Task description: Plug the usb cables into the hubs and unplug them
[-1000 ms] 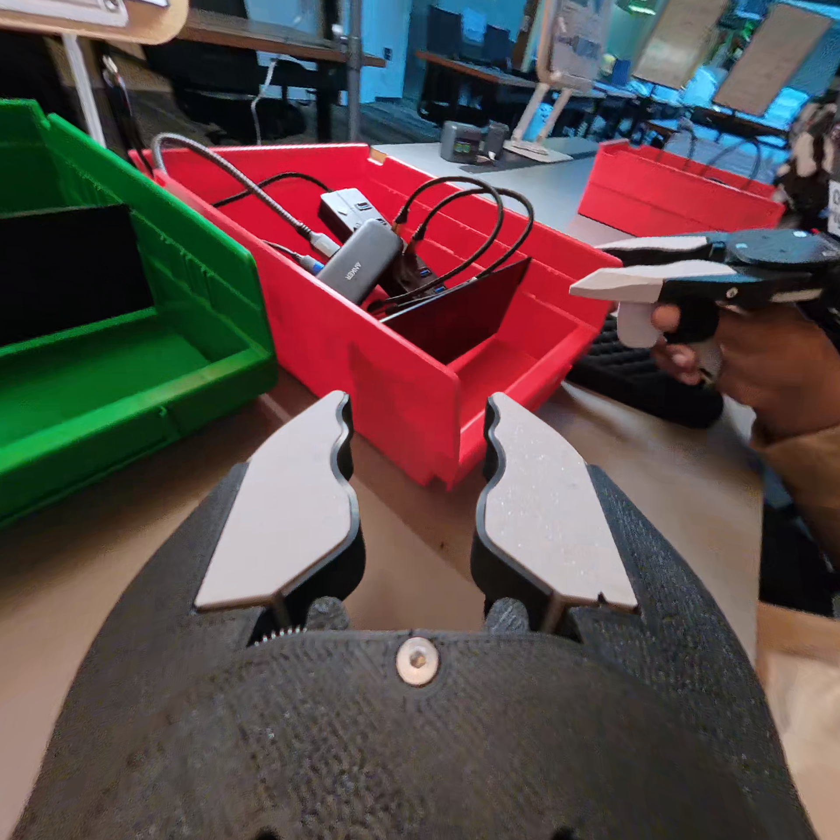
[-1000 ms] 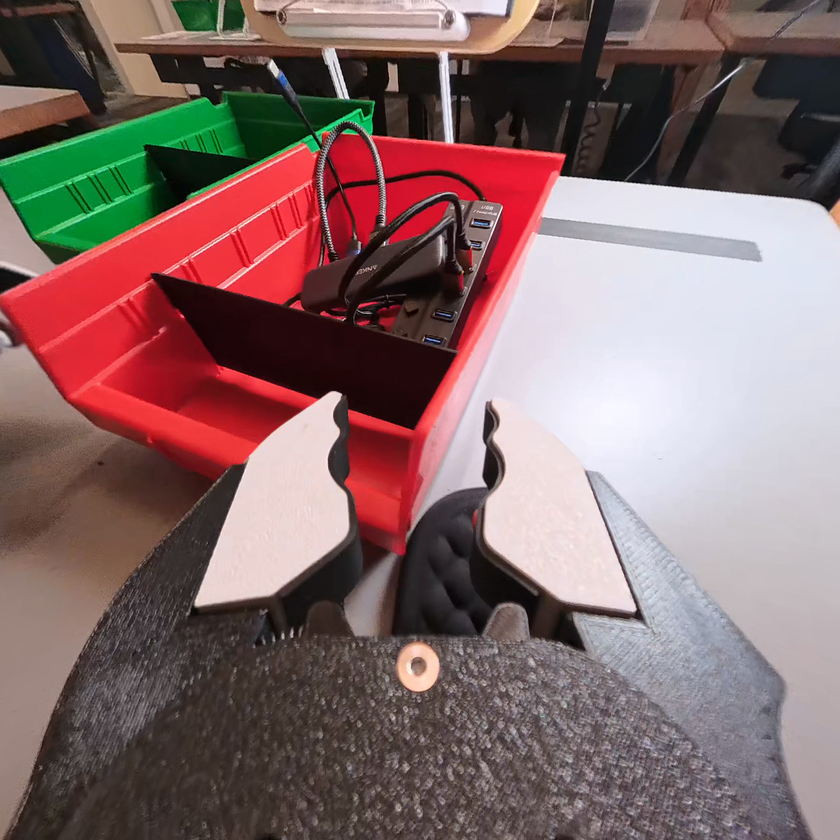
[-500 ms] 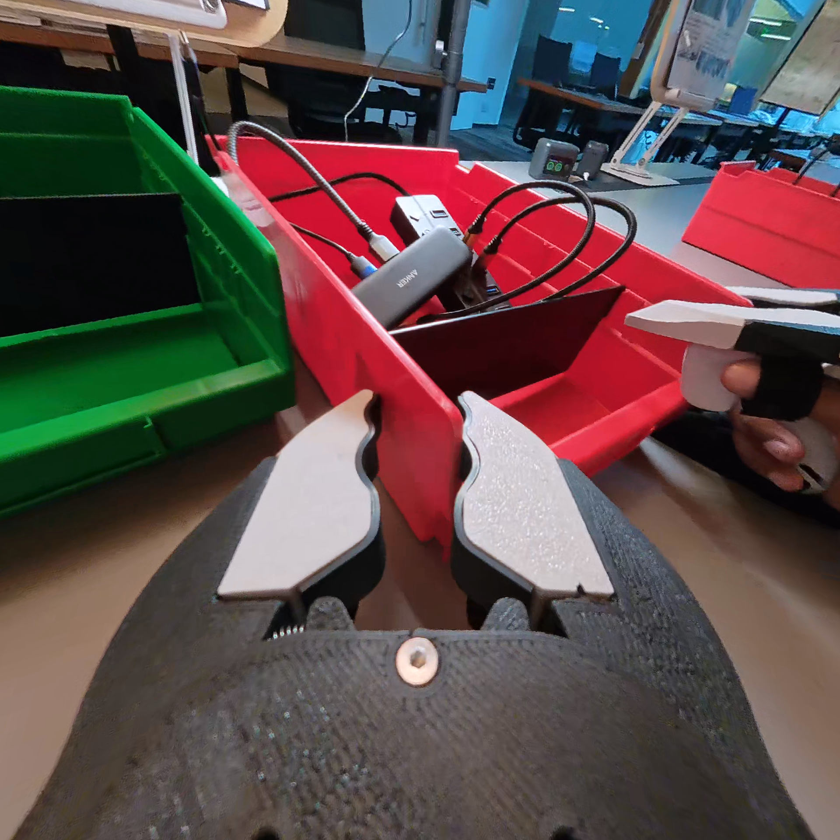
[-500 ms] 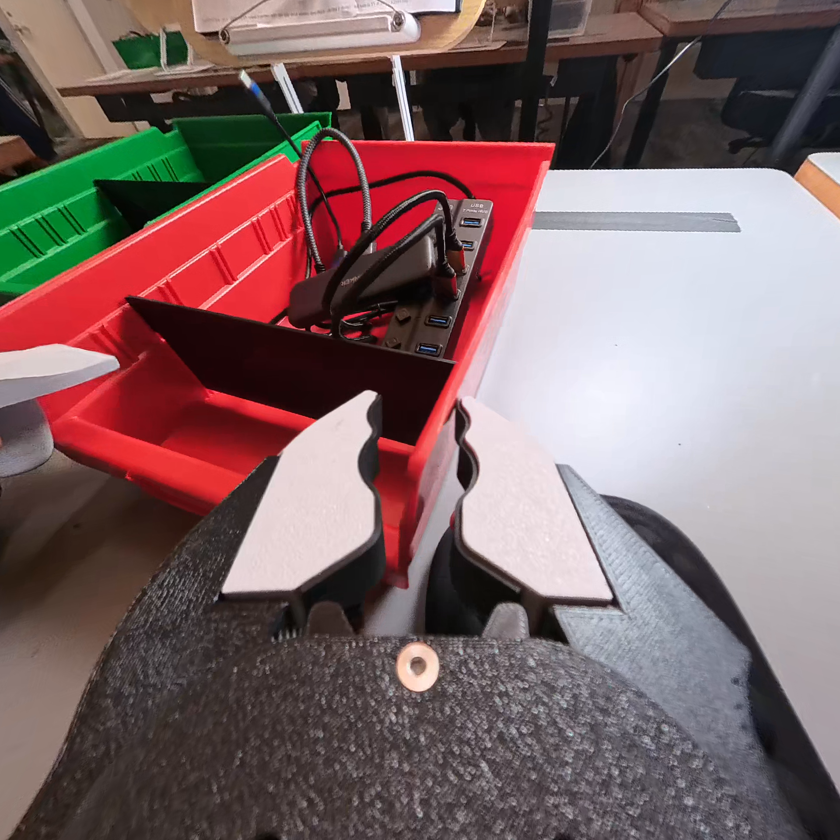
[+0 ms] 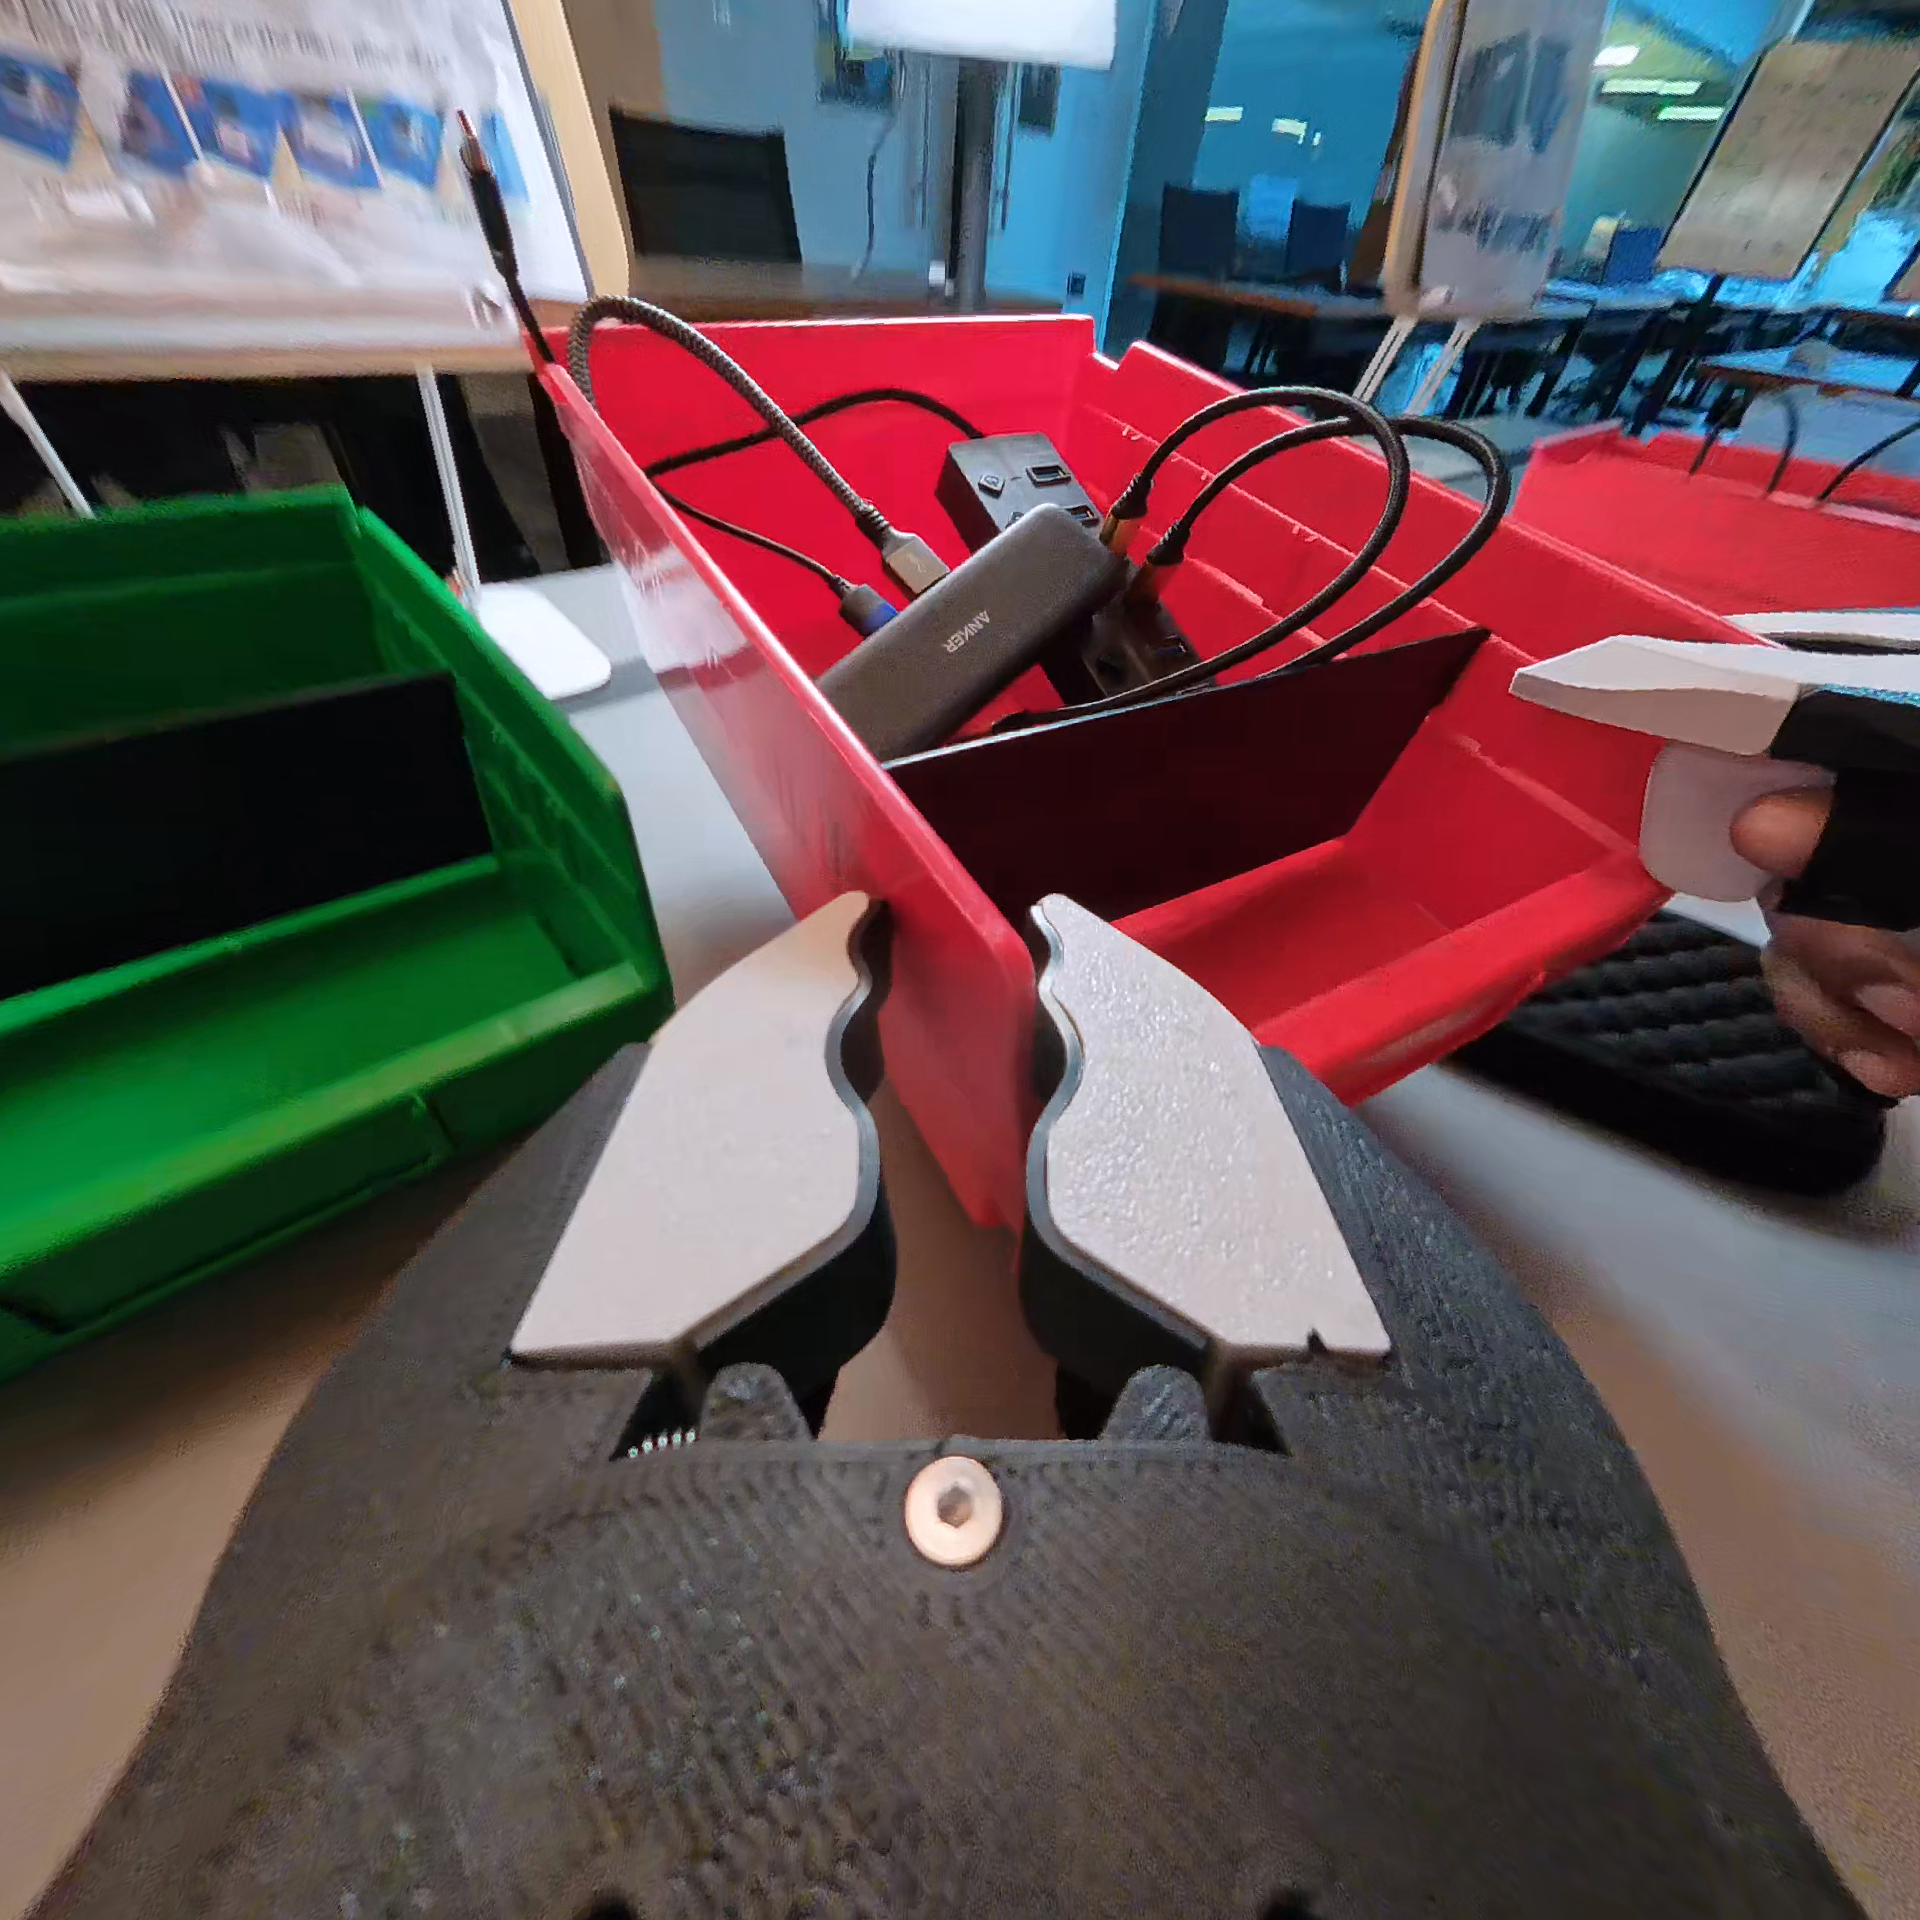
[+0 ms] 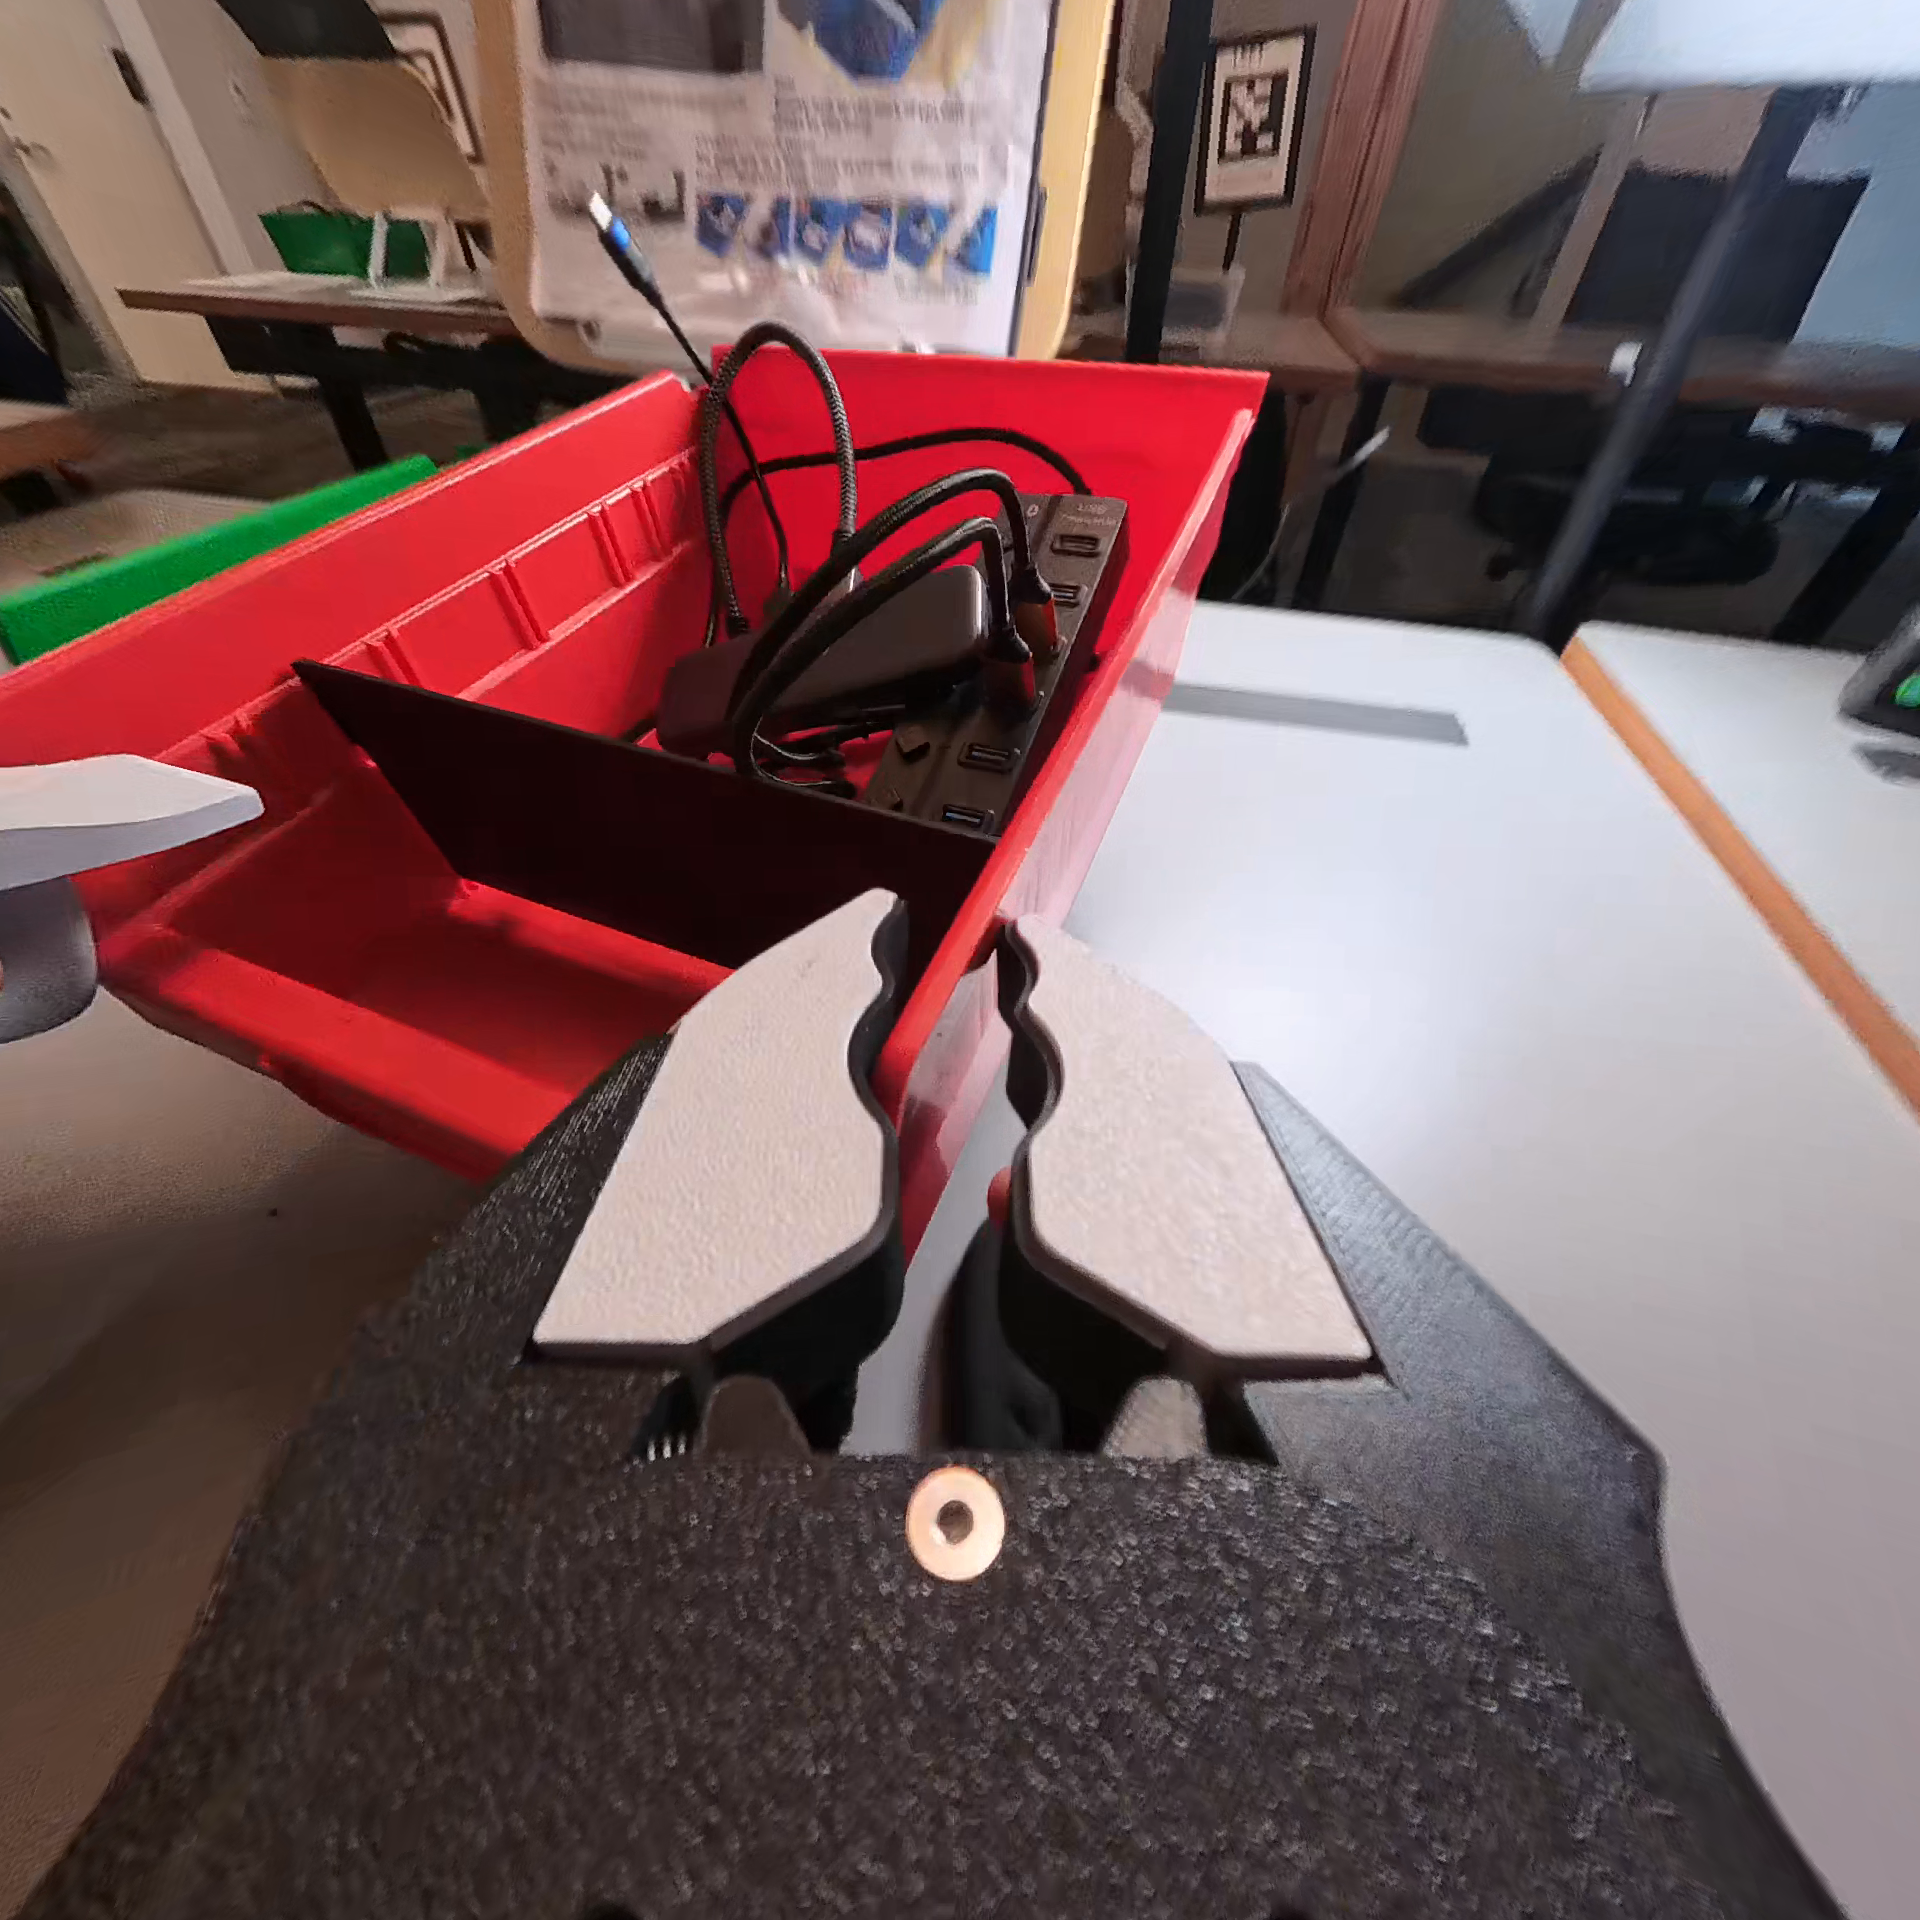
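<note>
A red bin (image 5: 790,748) holds a slim grey hub (image 5: 966,634) lying on a black multi-port hub (image 5: 1023,483), with braided cables (image 5: 1382,520) plugged in and looping above. A black divider (image 5: 1174,769) separates them from the bin's bare front part. My left gripper (image 5: 956,914) is shut on the bin's left wall near the front corner. My right gripper (image 6: 951,920) is shut on the bin's (image 6: 468,644) right wall; the grey hub (image 6: 831,655), black hub (image 6: 997,727) and divider (image 6: 644,790) show beyond it.
A green bin (image 5: 260,935) stands left of the red one. A black mat (image 5: 1662,1060) lies under the right hand. A second red bin (image 5: 1714,520) sits at the back right. A poster board stands behind. White table top (image 6: 1455,987) lies to the right.
Both grippers moved forward from open positions short of the red bin and closed on its left and right side walls. Both views now tilt upward more.
</note>
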A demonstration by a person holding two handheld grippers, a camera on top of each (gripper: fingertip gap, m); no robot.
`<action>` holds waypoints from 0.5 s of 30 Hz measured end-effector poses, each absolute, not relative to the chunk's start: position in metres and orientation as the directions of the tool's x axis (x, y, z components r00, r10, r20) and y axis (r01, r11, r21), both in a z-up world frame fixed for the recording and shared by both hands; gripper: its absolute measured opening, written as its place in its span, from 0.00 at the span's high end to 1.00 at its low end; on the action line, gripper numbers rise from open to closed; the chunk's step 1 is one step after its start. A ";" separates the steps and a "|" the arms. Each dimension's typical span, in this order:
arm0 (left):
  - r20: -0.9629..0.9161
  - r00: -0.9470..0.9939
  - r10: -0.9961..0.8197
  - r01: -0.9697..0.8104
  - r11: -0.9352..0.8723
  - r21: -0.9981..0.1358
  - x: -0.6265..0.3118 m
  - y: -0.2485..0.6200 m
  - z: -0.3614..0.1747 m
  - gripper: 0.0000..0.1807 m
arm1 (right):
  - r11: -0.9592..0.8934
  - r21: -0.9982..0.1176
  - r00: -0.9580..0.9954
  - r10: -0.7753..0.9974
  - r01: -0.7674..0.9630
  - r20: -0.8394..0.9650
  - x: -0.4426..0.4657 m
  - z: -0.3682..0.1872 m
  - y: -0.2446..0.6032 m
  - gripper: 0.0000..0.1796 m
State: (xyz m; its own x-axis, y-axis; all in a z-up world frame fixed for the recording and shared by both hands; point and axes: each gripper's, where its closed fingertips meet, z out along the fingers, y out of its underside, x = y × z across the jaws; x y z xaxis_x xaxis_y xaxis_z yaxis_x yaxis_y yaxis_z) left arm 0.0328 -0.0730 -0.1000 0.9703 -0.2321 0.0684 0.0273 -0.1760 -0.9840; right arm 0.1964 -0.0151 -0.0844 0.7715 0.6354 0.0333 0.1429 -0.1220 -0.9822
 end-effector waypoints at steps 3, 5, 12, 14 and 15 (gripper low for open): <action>0.038 0.975 -0.220 0.018 -0.090 -0.996 0.021 -0.089 -0.060 0.86 | -0.034 -0.992 0.747 0.661 0.124 0.071 0.182 -0.041 -0.031 0.90; 0.010 0.982 -0.187 0.004 -0.033 -0.999 0.003 -0.105 -0.032 0.86 | 0.010 -0.995 0.714 0.696 0.096 0.076 0.161 -0.015 -0.042 0.90; -0.083 0.994 0.072 -0.083 0.002 -0.997 -0.099 -0.178 0.030 0.86 | -0.006 -0.999 0.490 0.871 0.034 0.012 0.029 0.023 -0.069 0.90; -0.088 0.985 0.151 -0.089 -0.003 -0.996 -0.132 -0.200 0.038 0.86 | -0.038 -0.999 0.405 0.914 0.037 -0.019 -0.014 0.023 -0.081 0.90; -0.081 0.980 0.181 -0.080 -0.010 -0.997 -0.147 -0.211 0.039 0.86 | -0.058 -0.997 0.363 0.931 0.041 -0.039 -0.035 0.021 -0.087 0.90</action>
